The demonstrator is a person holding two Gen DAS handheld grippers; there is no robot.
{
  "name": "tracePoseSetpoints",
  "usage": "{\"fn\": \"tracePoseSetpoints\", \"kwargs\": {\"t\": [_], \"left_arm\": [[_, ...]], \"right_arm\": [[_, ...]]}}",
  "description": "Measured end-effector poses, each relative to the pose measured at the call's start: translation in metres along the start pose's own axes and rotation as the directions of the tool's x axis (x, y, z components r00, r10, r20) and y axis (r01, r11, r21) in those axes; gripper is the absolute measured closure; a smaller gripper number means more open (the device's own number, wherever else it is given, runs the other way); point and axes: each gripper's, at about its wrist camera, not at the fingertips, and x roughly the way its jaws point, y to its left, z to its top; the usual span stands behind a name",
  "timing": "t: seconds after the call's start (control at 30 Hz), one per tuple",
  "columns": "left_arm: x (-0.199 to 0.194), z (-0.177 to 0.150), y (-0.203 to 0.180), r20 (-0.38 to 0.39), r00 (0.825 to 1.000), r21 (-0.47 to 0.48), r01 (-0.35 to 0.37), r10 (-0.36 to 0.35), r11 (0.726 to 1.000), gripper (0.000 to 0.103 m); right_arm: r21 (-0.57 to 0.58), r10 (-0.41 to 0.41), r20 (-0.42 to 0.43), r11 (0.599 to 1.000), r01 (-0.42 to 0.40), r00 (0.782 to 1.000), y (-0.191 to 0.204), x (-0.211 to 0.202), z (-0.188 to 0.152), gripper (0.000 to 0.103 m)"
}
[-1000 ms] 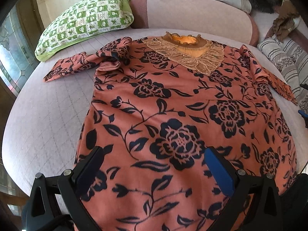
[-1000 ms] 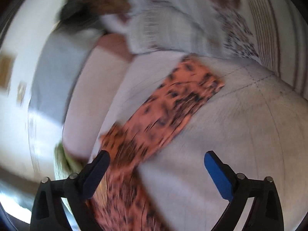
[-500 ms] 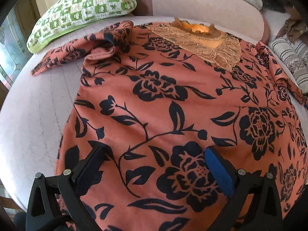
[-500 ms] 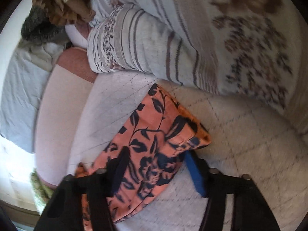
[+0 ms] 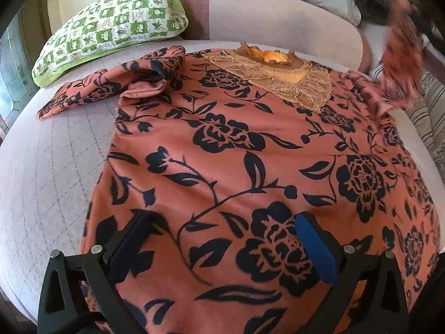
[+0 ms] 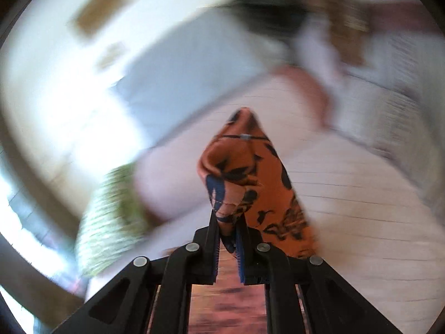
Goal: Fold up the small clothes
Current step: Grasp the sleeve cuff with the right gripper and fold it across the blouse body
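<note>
An orange top with black flowers [image 5: 228,156] lies spread on a pale quilted bed, its lace collar [image 5: 281,75] at the far end. Its left sleeve [image 5: 111,89] lies bunched at the upper left. My left gripper [image 5: 222,231] is open and empty, hovering over the lower front of the top. My right gripper [image 6: 228,231] is shut on the right sleeve [image 6: 250,178] and holds it lifted off the bed. In the left wrist view that raised sleeve [image 5: 400,55] is a blur at the upper right.
A green and white checked pillow [image 5: 111,27] lies at the back left. A pink padded headboard [image 5: 278,19] curves behind the top. Striped bedding [image 5: 428,111] is piled at the right edge. Bare quilted bed [image 5: 50,167] shows left of the top.
My right gripper closed on the right sleeve end and lifted it off the bed, swinging fast. My left gripper drew back slightly and stayed open over the top.
</note>
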Motion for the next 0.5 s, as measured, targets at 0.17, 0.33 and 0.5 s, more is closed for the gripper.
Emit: {"fn": "tracePoseSetpoints", "kwargs": {"t": [0.17,0.33,0.5], "left_arm": [[-0.020,-0.004,0.034,0.046,0.999,-0.067,-0.026,0.029,0.997,0.000],[-0.037,-0.001,0.069,0.082,0.995,-0.167,-0.035,0.049,0.985,0.000],[-0.045,0.006,0.071,0.108,0.992,-0.141,-0.044,0.060,0.989,0.000]], "right_arm": [[-0.041,0.159,-0.119,0.985,-0.165,0.980,0.112,0.068,-0.047,0.092],[0.005,0.134,-0.431,0.989,-0.147,0.892,0.124,0.174,-0.140,0.074],[0.069,0.095,-0.532,0.995,-0.068,0.842,0.075,0.176,-0.202,0.027]]}}
